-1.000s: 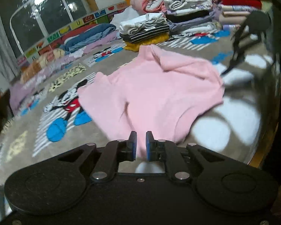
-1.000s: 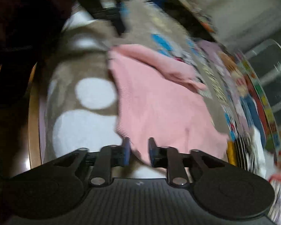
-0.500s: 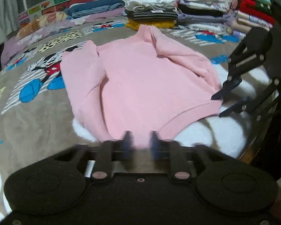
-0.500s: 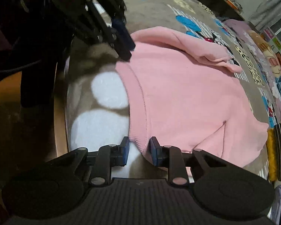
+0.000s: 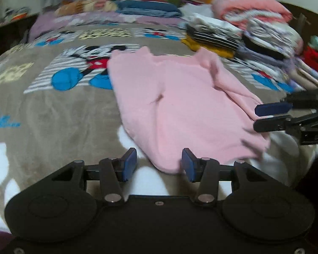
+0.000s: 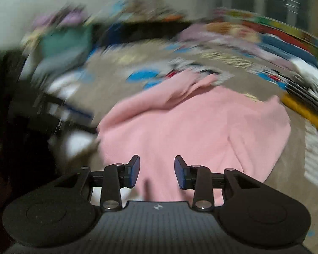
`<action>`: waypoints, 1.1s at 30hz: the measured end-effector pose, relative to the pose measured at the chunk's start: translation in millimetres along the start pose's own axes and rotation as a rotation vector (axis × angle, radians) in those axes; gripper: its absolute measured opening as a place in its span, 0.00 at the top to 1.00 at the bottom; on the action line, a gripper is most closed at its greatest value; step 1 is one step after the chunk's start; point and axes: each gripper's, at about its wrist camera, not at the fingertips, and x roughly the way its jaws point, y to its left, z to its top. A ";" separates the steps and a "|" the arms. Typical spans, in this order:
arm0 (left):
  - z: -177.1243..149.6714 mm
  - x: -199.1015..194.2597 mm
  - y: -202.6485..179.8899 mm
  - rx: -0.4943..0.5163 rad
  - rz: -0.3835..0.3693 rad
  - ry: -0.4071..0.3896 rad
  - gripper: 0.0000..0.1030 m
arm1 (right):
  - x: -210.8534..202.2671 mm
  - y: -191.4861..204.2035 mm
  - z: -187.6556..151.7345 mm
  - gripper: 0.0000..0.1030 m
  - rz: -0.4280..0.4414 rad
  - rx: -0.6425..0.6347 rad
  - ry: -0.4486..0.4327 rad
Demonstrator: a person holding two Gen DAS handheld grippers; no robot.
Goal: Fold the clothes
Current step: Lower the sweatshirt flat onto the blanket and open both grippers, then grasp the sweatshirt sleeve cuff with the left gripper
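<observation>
Beneath both of your tools spreads a brown cartoon-print blanket (image 5: 53,114) with white spots along its near edge, and it carries everything you are working with. Closest to you, your left gripper (image 5: 158,165) has its blue pads apart, with nothing clamped between them; the near hem corner of the pink sweatshirt (image 5: 180,105) lies just ahead of the gap, closer to the right-hand pad. Your right gripper (image 6: 156,172) also stands with its pads parted; its jaws have just been opening, and they hover over the pink fabric without pinching it. In the left wrist view you can see that right gripper coming in from the right edge, its tips at the sweatshirt's right side; whether they touch the cloth you cannot tell through the blur. The sweatshirt itself lies spread on the blanket, one sleeve folded across its right side. Beyond it, a printed cartoon mouse (image 5: 95,59) shows to the left of the garment. Farther back sit stacks of folded clothes (image 5: 239,36) on the right, and rolled bedding (image 5: 125,10) lines the far edge.
</observation>
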 end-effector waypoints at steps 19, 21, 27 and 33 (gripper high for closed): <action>79.7 86.5 88.6 -0.443 -0.111 0.049 0.48 | 52.9 8.8 -54.0 0.30 0.103 0.065 -0.088; 91.7 103.3 101.9 -0.488 -0.123 0.057 0.48 | 49.0 3.8 -56.3 0.30 0.129 0.102 -0.092; 123.6 142.1 131.2 -0.560 -0.157 0.043 0.48 | 46.6 -7.8 -58.8 0.23 0.213 0.201 -0.100; 141.6 173.5 140.6 -0.554 -0.204 0.047 0.48 | 47.7 -12.0 -61.2 0.20 0.250 0.226 -0.113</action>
